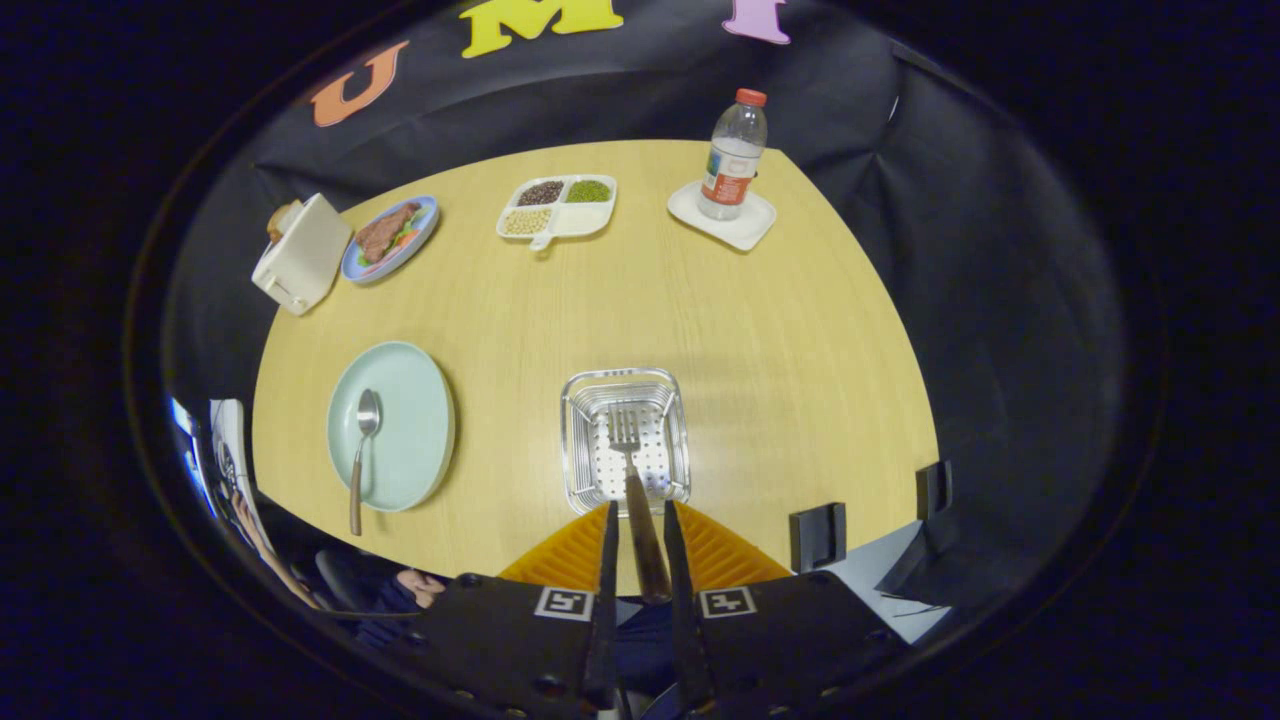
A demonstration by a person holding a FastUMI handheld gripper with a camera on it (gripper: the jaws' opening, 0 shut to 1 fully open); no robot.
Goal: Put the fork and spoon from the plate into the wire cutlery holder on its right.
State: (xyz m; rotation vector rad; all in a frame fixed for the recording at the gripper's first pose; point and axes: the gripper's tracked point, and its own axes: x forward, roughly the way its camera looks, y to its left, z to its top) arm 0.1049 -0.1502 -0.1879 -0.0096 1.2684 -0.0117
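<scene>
My gripper is shut on the handle of the fork, both fingers pressing on it. The fork points forward, its tines hanging over the inside of the wire cutlery holder, which stands on the wooden table just ahead of the fingers. I cannot tell whether the tines touch the holder's bottom. To the holder's left lies the pale green plate. The spoon rests on it, bowl toward the far side, its wooden handle sticking out over the plate's near rim.
At the far side of the table stand a white toaster, a blue plate of food, a white divided dish with beans and a water bottle on a white coaster. Two black clamps grip the near right edge.
</scene>
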